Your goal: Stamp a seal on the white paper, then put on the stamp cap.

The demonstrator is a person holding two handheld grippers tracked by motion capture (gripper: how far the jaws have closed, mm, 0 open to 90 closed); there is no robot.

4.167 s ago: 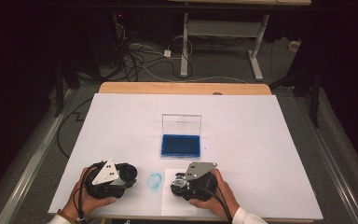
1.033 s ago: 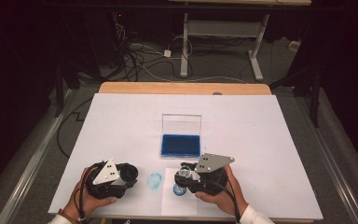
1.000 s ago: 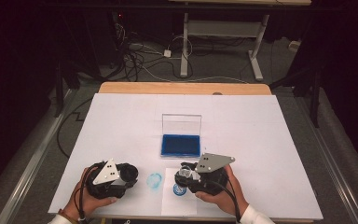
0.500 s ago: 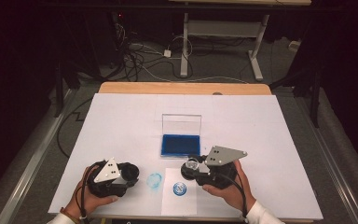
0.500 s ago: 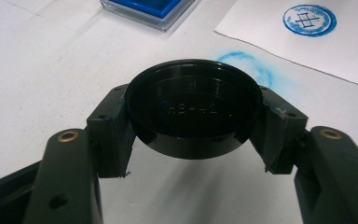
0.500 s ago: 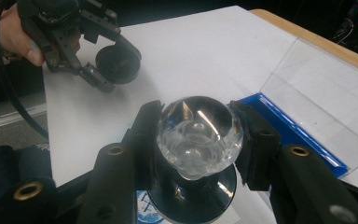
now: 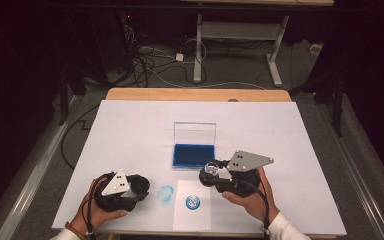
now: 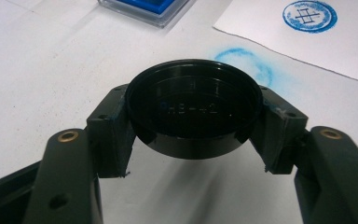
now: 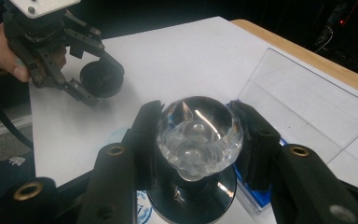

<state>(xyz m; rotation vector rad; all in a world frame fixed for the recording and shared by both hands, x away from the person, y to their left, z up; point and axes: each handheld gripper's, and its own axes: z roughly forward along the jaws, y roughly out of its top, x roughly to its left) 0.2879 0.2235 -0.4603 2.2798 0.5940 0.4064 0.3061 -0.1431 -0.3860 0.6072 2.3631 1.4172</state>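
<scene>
My right gripper (image 7: pixel 211 173) is shut on a stamp (image 9: pixel 199 133) with a clear faceted knob and a black round base. It holds the stamp above the table, just right of the front edge of the blue ink pad (image 7: pixel 194 155). A white paper slip (image 7: pixel 192 220) near the table's front edge carries a round blue imprint (image 7: pixel 193 201). My left gripper (image 7: pixel 139 186) rests at the front left, shut on a black round cap (image 8: pixel 193 108) marked with faint lettering.
The ink pad's clear lid (image 7: pixel 194 134) stands open behind it. A pale blue ring smudge (image 7: pixel 165 194) marks the white table cover (image 7: pixel 130 130) between the cap and the paper. The wooden table edge (image 7: pixel 195 95) runs along the back.
My right gripper has lifted the stamp off the paper and carried it back and right toward the ink pad, uncovering the blue imprint. The left gripper has stayed put.
</scene>
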